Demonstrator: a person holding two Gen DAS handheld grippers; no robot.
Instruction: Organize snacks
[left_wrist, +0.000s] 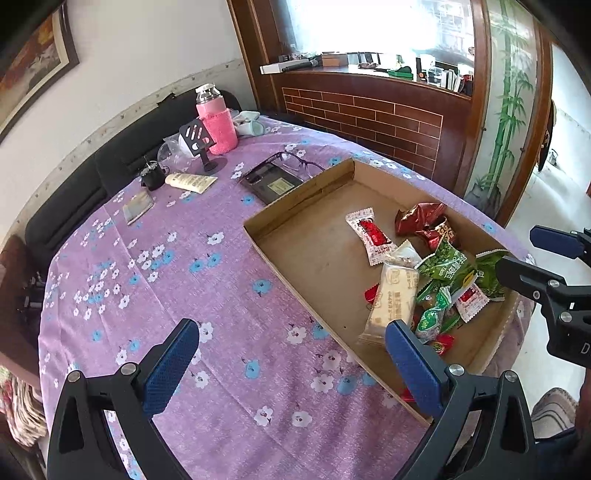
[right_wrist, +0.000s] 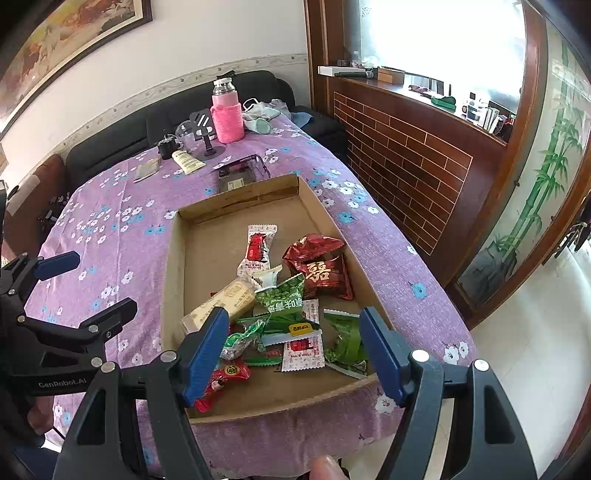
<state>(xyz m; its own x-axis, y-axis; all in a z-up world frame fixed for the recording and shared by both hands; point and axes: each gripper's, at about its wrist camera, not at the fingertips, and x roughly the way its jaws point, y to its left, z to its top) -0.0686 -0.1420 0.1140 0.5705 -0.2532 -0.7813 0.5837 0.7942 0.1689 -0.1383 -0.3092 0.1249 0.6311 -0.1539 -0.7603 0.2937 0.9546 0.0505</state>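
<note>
1. Two grippers, left gripper (left_wrist: 291, 360) and right gripper (right_wrist: 295, 349), jaws open, nothing held.
2. Snacks (right_wrist: 284, 295) piled in cardboard tray (right_wrist: 236, 199), 6 o'clock end, on bench (left_wrist: 184, 277).
3. Pink bottle (right_wrist: 227, 110) at bench's 12 o'clock.

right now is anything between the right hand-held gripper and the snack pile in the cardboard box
Nothing visible. The right hand-held gripper hangs open just above the snack pile in the cardboard box, with no object in the gap between them.
</note>
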